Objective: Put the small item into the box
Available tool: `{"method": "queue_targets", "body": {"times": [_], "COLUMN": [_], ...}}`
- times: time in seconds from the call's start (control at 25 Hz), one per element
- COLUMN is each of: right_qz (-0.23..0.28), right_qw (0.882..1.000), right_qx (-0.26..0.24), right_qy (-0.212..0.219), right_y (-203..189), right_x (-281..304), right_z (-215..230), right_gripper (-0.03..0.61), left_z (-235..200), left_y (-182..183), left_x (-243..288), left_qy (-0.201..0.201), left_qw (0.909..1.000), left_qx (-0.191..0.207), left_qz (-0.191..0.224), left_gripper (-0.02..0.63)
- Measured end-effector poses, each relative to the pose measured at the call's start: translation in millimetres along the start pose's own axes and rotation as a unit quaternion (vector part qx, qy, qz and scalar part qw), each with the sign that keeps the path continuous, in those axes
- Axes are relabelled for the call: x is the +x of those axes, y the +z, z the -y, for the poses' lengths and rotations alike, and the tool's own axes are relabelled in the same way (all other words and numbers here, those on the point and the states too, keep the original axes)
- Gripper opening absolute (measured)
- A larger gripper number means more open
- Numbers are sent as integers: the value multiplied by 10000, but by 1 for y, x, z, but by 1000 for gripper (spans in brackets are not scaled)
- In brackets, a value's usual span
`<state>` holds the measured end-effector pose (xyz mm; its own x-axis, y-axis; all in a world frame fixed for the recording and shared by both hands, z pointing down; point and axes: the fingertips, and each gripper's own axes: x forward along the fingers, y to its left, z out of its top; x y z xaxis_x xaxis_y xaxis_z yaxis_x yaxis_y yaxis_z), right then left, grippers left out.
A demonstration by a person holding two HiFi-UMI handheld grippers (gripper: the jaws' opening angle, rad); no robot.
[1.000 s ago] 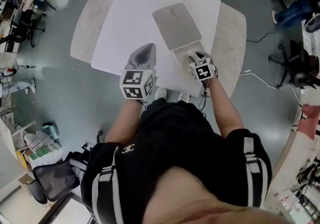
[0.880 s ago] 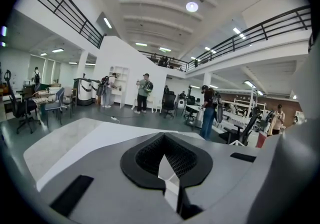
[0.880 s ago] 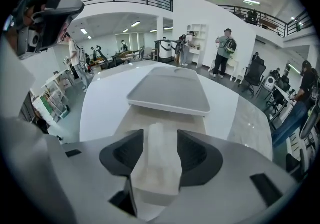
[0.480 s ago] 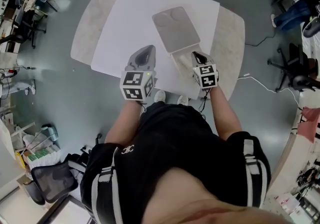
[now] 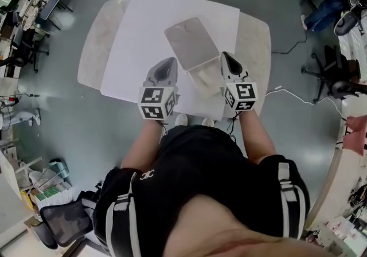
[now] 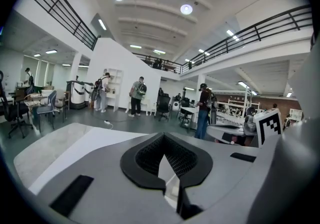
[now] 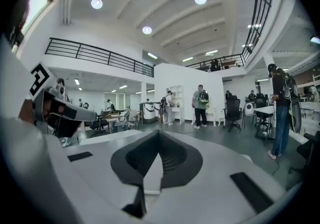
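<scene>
As it lies, box [image 5: 202,80] axis slants away leftward (lid [image 5: 191,42] open).

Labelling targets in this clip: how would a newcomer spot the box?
Start at the pale table with the white sheet. At its near edge, between the left gripper and right gripper, lies the box. It is the only container there, its grey lid flung open.

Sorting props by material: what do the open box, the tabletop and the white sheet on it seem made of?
Pale flip-lid box: probably cardboard or paperboard, matte; its flat grey-beige lid shows no shine. Rounded tabletop: stone-look, maybe marble or laminate; mottled beige with soft sheen. White sheet: likely paper or thin board; flat, uniform, matte.
</scene>
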<state>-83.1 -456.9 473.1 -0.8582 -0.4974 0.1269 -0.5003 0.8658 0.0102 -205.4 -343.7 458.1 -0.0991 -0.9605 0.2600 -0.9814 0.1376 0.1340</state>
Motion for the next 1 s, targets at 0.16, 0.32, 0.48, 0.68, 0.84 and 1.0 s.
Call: {"method": "queue_targets", "body": {"times": [0.16,0.32,0.48,0.68,0.84,1.0], "right_qz": [417,611,813,911,929,953], "right_qw": [9990,9975,9950,9926,9916,9914], "right_qx": [-107,-82,-18,10,24,-14], "right_qy": [-135,-344,-588,-806,-900,-899], "right_y": [34,57,66,64,64,65], "right_x": [-14,-28,-46,-59,-63,-68], "right_z": [1,6,9,12,19,21], "right_gripper": [12,12,12,12,12,12], "left_z": [7,17,30,37,42,48], "left_y": [6,12,14,17,19,19], "left_x": [4,11,15,17,20,21], "left_qy": [-69,-176,-313,-427,-478,-518], "left_qw": [9999,9996,9991,9985,9981,9978], "left_qx": [33,67,110,155,181,203], "left_qz": [106,193,254,313,348,359], "left_gripper": [12,12,12,12,12,12]}}
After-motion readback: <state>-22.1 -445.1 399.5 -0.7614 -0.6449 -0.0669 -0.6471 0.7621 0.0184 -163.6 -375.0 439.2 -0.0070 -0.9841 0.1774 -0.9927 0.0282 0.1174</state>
